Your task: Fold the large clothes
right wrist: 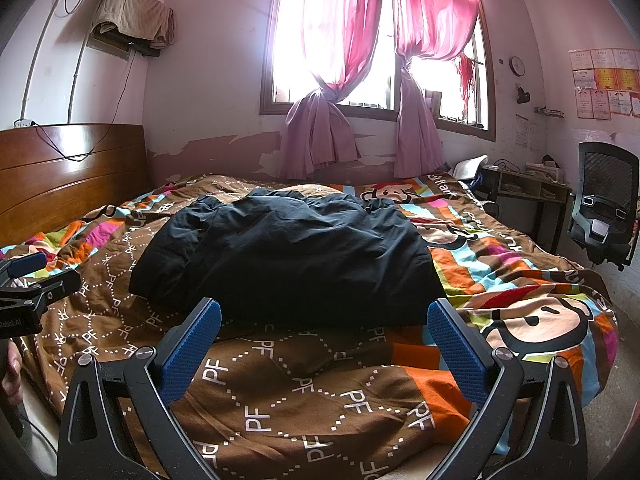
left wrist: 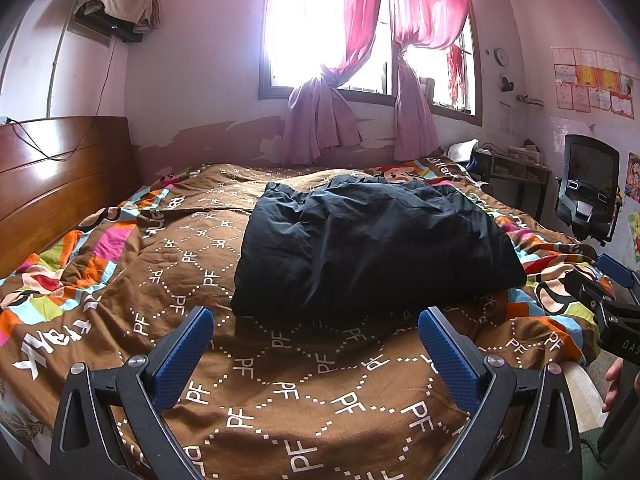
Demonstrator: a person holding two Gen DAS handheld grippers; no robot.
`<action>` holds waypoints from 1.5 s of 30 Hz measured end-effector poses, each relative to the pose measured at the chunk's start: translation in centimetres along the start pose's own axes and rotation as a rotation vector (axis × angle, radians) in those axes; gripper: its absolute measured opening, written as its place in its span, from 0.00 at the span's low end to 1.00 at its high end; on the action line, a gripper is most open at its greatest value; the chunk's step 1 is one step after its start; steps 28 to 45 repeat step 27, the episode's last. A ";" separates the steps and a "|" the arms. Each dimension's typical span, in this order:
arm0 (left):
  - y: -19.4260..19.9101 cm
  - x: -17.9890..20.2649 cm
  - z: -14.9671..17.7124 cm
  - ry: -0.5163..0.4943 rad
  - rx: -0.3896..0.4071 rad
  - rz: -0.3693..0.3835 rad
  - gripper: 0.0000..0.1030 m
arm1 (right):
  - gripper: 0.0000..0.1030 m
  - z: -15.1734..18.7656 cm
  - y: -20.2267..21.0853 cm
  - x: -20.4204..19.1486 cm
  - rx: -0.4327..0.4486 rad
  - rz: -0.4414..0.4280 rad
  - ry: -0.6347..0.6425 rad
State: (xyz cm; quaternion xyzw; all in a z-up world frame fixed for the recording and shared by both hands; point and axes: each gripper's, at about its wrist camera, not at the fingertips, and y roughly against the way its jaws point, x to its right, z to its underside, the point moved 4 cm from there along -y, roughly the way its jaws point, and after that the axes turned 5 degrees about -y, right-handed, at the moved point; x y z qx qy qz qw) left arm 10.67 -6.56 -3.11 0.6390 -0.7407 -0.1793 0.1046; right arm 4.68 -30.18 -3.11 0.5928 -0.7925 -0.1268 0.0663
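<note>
The left gripper (left wrist: 316, 332) hovers low over the near side of a bed, its 2 blue-padded fingers (left wrist: 182, 356) spread wide apart with nothing between them. The right gripper (right wrist: 324, 332) hovers beside it in the same state — fingers spread, gripping nothing. Each gripper also shows at the edge of the other's view.

Just beyond both sets of fingertips lies a dark navy garment (left wrist: 372, 244), folded into a thick, rumpled bundle. It rests near the middle of the bed, on a brown quilt (left wrist: 280, 396) printed with white "PF" letters and edged with bright cartoon patches.

Behind the bed, pink curtains (left wrist: 320, 120) hang knotted at a sunlit window. A wooden headboard (left wrist: 60, 184) stands at the left — a black office chair (left wrist: 588, 188) at the far right.
</note>
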 end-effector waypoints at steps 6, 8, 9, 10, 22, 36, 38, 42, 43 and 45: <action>0.0 0.0 0.2 0.004 -0.002 0.011 1.00 | 0.99 0.0 0.0 0.0 0.000 0.000 0.000; 0.1 0.0 0.3 0.004 -0.004 0.017 1.00 | 0.99 0.0 0.0 0.0 0.000 0.000 0.000; 0.1 -0.1 0.3 0.006 -0.002 -0.004 1.00 | 0.99 0.0 0.0 0.0 0.001 -0.001 0.000; 0.2 -0.2 0.3 0.008 0.003 -0.041 1.00 | 0.99 0.0 0.0 0.0 -0.001 -0.001 0.000; 0.2 0.2 0.2 -0.022 0.005 -0.046 1.00 | 0.99 0.2 -0.1 -0.1 -0.004 -0.003 -0.001; 0.1 0.1 0.3 -0.019 -0.004 -0.051 1.00 | 0.99 0.3 -0.1 -0.2 -0.005 -0.004 -0.002; 0.1 0.1 0.3 -0.019 -0.004 -0.051 1.00 | 0.99 0.3 -0.1 -0.2 -0.005 -0.004 -0.002; 0.1 0.1 0.3 -0.019 -0.004 -0.051 1.00 | 0.99 0.3 -0.1 -0.2 -0.005 -0.004 -0.002; 0.1 0.1 0.3 -0.019 -0.004 -0.051 1.00 | 0.99 0.3 -0.1 -0.2 -0.005 -0.004 -0.002; 0.1 0.1 0.3 -0.019 -0.004 -0.051 1.00 | 0.99 0.3 -0.1 -0.2 -0.005 -0.004 -0.002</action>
